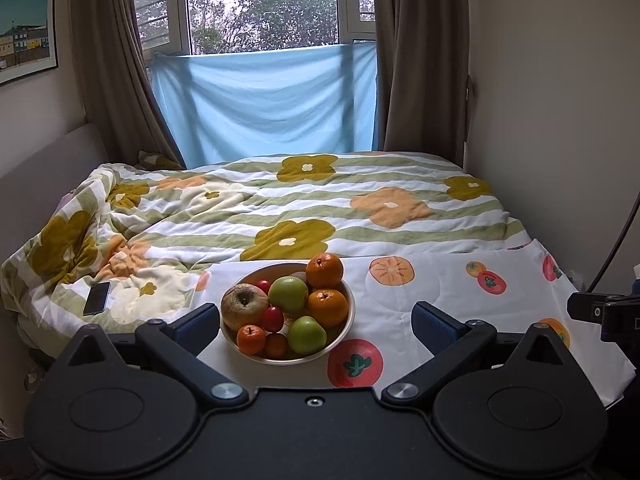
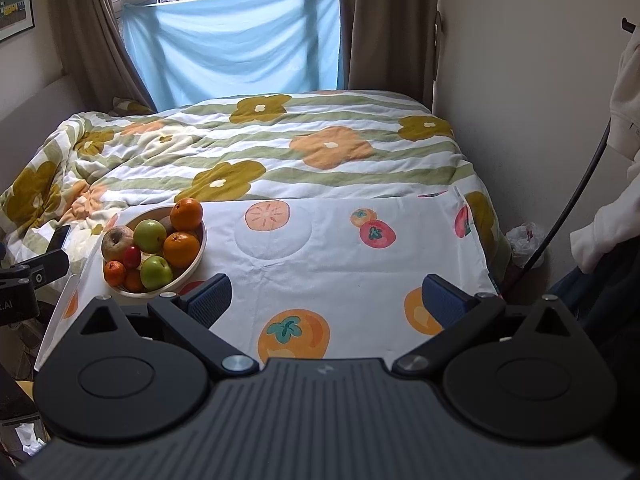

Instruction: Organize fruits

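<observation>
A metal bowl (image 1: 347,322) full of fruit stands on a table covered by a fruit-print cloth (image 1: 440,280). It holds oranges (image 1: 325,270), green apples (image 1: 288,294), a brownish apple (image 1: 244,306) and small red fruits (image 1: 273,319). My left gripper (image 1: 316,322) is open and empty, just in front of the bowl, its left finger beside the rim. In the right wrist view the bowl (image 2: 200,250) sits at the left. My right gripper (image 2: 326,300) is open and empty over the bare cloth (image 2: 340,248), to the right of the bowl.
A bed with a flowered quilt (image 1: 300,208) lies behind the table. A phone (image 1: 97,298) rests on the quilt at the left. A wall is at the right, with a black cable (image 2: 576,192) and a white garment (image 2: 624,120).
</observation>
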